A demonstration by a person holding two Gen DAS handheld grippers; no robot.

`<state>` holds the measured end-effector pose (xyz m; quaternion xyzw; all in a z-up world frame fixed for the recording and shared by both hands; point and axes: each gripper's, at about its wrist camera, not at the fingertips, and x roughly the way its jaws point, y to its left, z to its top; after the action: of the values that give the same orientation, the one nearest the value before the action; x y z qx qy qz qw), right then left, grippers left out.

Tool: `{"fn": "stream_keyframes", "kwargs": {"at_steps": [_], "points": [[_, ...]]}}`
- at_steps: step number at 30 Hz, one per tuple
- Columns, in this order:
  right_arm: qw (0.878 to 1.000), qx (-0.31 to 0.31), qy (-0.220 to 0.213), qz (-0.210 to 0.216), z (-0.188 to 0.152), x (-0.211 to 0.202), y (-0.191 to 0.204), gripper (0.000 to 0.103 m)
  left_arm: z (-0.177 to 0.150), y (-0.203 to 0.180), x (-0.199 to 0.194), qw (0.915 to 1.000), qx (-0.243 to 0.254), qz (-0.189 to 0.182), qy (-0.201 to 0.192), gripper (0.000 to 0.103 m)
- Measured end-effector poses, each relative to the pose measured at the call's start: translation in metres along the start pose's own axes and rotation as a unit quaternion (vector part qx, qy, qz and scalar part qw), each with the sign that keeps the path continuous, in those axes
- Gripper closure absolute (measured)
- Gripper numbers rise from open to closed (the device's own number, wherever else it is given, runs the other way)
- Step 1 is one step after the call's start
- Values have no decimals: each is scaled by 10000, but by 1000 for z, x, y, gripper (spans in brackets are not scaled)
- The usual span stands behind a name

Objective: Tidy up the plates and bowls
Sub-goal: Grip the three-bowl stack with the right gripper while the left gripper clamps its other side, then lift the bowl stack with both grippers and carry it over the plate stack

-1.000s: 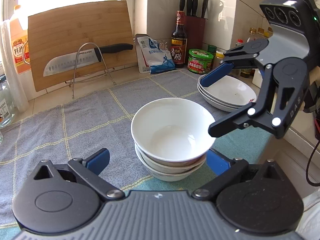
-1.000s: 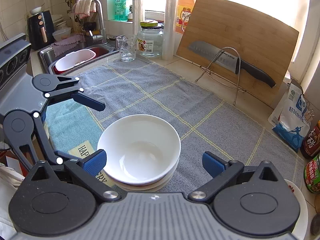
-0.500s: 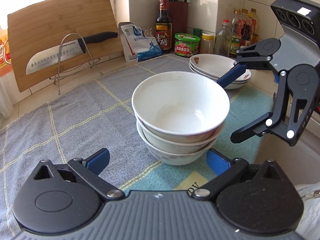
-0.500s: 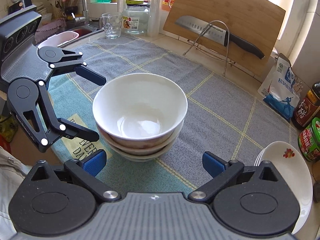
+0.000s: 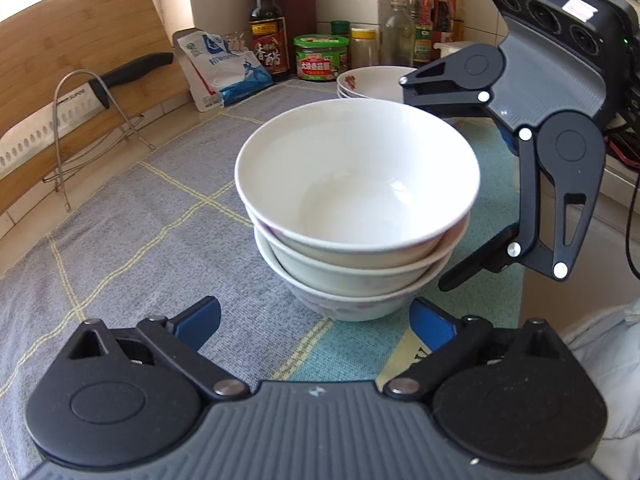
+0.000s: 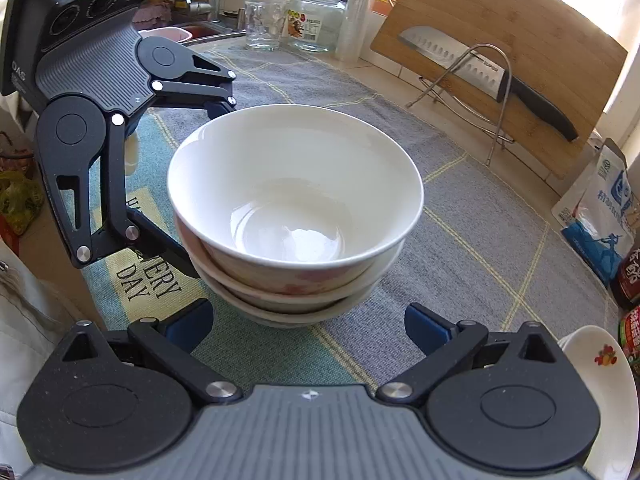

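Note:
Three white bowls [image 5: 356, 184] stand nested in a stack on a grey checked mat [image 5: 140, 240]. My left gripper [image 5: 316, 320] sits low in front of the stack, its jaws closing, blue pads either side of the bottom bowl without pressing it. From the other side my right gripper [image 6: 308, 322] is open, with the bowls [image 6: 292, 184] between its pads and untouched. Each gripper's fingers straddle one flank of the stack in the other's view. A stack of white flowered plates [image 5: 372, 80] rests behind the bowls, also at the right edge as plates [image 6: 600, 364].
A bamboo cutting board [image 5: 80, 60] leans on the wall behind a wire rack holding a knife [image 6: 480, 64]. A salt bag [image 5: 224, 68], dark sauce bottle [image 5: 268, 36] and green-lidded jar [image 5: 320, 58] line the back. A glass jar [image 6: 316, 20] and tumbler [image 6: 262, 24] stand by the sink.
Both grippers have sunk toward the mat and drawn in on the bowl stack, which now looms larger and is seen from the side. The left gripper has rolled.

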<state>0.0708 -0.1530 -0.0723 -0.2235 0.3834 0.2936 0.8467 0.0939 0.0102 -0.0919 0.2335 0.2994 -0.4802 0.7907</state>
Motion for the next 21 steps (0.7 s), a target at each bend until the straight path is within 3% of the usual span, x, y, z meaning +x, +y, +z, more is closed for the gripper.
{"fn": "stream_keyframes", "kwargs": {"at_steps": [8, 16, 21], "points": [[9987, -109, -60, 490, 7, 4, -11, 1, 10, 6, 13, 9972, 391, -550, 314, 11], [9962, -165, 72, 847, 11, 6, -16, 11, 18, 11, 20, 9901, 789, -1055, 481, 20], [9952, -57, 67, 971, 12, 2, -19, 14, 21, 11, 24, 9874, 975, -1136, 521, 20]]}}
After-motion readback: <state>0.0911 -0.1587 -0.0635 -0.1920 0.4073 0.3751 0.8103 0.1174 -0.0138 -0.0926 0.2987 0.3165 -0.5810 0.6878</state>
